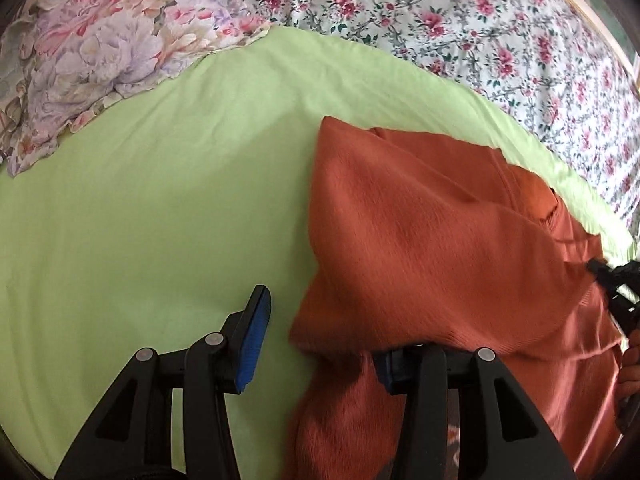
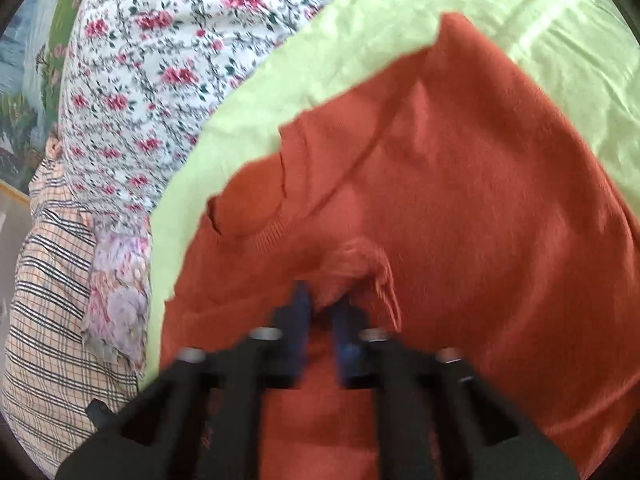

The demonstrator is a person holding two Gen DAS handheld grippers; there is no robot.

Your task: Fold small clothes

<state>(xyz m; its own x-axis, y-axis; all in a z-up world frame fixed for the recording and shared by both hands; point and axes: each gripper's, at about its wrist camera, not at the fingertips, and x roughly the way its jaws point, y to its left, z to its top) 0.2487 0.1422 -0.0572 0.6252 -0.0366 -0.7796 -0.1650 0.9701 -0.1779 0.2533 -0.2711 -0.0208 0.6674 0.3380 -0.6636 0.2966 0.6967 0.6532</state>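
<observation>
While the orange sweater lies spread over the light green sheet, your two grippers work it from the near edge.

Left wrist view, left to right: a lilac floral cloth sits bunched at the far left on the green sheet. Your left gripper stands partly open. Its left finger, with the blue pad facing inward, hangs over bare green sheet, clear of the garment. Its right finger is largely covered by a fold of the sweater that drapes across it, so you cannot confirm from this view that the pads press on anything; the gap between them is wide. A rose-print bedspread runs behind the sheet. At the far right edge your right gripper shows as a dark shape against the sweater's side.

Right wrist view, left to right: a checked fabric and the lilac floral cloth lie beyond the sheet's edge. Your right gripper is blurred, but its blue pads stand close together with a bunched pinch of orange knit rising from between them; it is closed on the sweater near the ribbed neckline. The garment fills the centre and right of this view, with green sheet showing past its far corner.
</observation>
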